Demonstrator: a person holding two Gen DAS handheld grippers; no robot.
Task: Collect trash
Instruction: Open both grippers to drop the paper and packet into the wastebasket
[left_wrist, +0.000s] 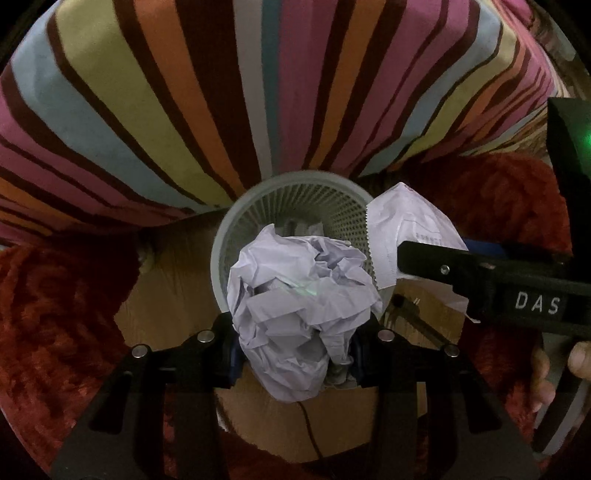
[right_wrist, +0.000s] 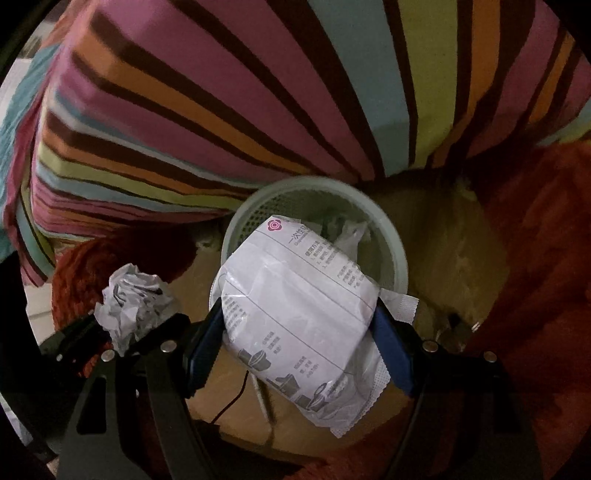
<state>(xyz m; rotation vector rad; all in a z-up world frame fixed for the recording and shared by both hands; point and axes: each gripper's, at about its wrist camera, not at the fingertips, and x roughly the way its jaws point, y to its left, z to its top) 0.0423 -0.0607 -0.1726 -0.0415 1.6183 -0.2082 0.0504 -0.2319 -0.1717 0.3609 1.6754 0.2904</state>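
The left hand-held gripper pinches a crumpled white paper ball; the right hand-held gripper clamps a printed white packet above the pale mesh bin.

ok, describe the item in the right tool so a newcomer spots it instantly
Start at the pale green mesh bin below the striped bedcover. Above its rim the right tool grips a flat white printed packet. Unlike the crumpled paper ball beside it, it is smooth, printed, with crimped edges.
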